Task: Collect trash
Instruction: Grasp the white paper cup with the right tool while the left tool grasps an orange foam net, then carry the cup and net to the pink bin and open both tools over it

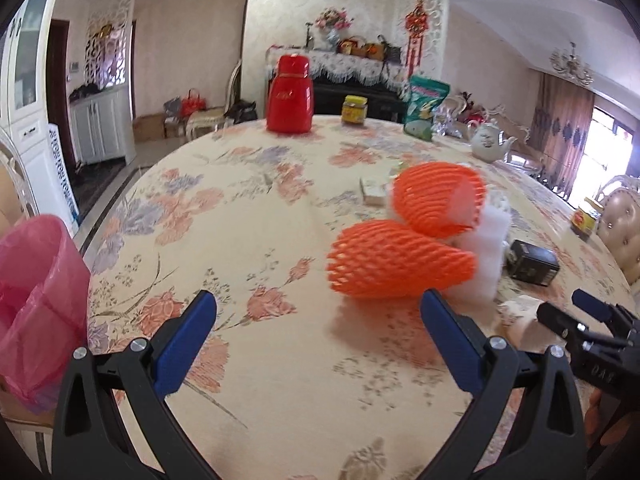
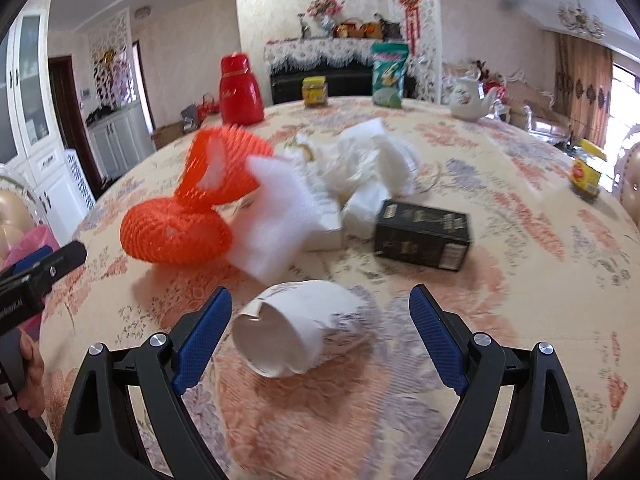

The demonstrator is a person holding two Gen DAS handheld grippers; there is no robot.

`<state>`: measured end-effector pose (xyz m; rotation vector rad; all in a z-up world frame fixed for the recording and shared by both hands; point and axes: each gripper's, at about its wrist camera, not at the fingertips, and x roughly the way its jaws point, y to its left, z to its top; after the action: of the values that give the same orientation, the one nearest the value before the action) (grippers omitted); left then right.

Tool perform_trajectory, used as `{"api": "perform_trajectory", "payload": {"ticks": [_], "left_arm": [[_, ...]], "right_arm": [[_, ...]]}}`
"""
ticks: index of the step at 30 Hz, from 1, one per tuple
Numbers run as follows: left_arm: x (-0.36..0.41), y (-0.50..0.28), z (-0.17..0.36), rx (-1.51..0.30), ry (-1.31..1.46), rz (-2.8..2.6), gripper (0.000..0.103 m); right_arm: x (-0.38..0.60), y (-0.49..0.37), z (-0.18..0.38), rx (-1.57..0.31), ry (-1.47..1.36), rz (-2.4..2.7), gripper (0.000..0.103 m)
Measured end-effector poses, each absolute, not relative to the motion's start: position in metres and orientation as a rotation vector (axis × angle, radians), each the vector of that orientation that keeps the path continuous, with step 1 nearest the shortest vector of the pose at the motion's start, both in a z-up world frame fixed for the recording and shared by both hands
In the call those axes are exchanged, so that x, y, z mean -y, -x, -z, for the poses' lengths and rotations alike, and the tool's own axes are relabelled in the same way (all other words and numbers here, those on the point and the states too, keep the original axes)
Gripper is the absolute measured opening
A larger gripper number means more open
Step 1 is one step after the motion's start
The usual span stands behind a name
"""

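— Status of the tongs?
— We record the left tongs [image 1: 318,312] spread wide and holding nothing, over the floral surface [image 1: 240,208], just short of the two orange foam nets [image 1: 400,260]. The right tongs [image 2: 320,304] are equally wide, empty, with a crumpled paper cup [image 2: 288,332] lying on its side between the fingers, untouched.
— Remaining trash?
— White foam [image 2: 276,216], tissues [image 2: 360,160] and a black box [image 2: 422,236] lie clustered mid-surface. A pink-lined bin [image 1: 36,300] stands at the left edge.
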<state>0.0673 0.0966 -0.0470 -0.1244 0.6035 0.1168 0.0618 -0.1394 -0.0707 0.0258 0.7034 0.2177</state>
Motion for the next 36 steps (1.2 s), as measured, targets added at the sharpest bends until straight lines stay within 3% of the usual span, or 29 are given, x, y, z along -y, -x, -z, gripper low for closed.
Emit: {"api": "perform_trajectory", "payload": {"ticks": [8, 9, 10, 14, 22, 24, 26, 29, 31, 36], "left_arm": [[-0.085, -0.091, 0.052, -0.636, 0.116, -0.059, 0.098], [-0.08, -0.093, 0.052, -0.64, 0.116, -0.05, 0.098], [-0.076, -0.098, 0.052, -0.646, 0.118, -0.037, 0.098], [-0.059, -0.115, 0.053, -0.666, 0.105, -0.009, 0.098], [-0.043, -0.15, 0.069, -0.742, 0.117, -0.002, 0.098], [-0.039, -0.157, 0.076, -0.763, 0.108, 0.013, 0.082], [-0.038, -0.162, 0.082, -0.8, 0.12, 0.043, 0.052], [-0.038, -0.158, 0.083, -0.791, 0.114, 0.041, 0.029], [-0.043, -0.152, 0.081, -0.781, 0.139, 0.059, 0.023], [-0.054, -0.128, 0.077, -0.755, 0.16, 0.071, 0.022]], "right_arm": [[0.124, -0.081, 0.089, -0.831, 0.038, -0.212, 0.084], [0.129, -0.082, 0.089, -0.833, 0.021, -0.211, 0.083], [0.133, -0.081, 0.089, -0.829, 0.009, -0.21, 0.071], [0.149, -0.077, 0.086, -0.802, -0.003, -0.21, 0.06], [0.174, -0.074, 0.081, -0.769, -0.056, -0.213, 0.058], [0.176, -0.073, 0.08, -0.764, -0.068, -0.22, 0.058], [0.176, -0.072, 0.079, -0.76, -0.073, -0.224, 0.058], [0.177, -0.071, 0.079, -0.752, -0.076, -0.223, 0.058], [0.177, -0.069, 0.078, -0.749, -0.074, -0.223, 0.058], [0.172, -0.063, 0.076, -0.736, -0.059, -0.237, 0.058]]}}
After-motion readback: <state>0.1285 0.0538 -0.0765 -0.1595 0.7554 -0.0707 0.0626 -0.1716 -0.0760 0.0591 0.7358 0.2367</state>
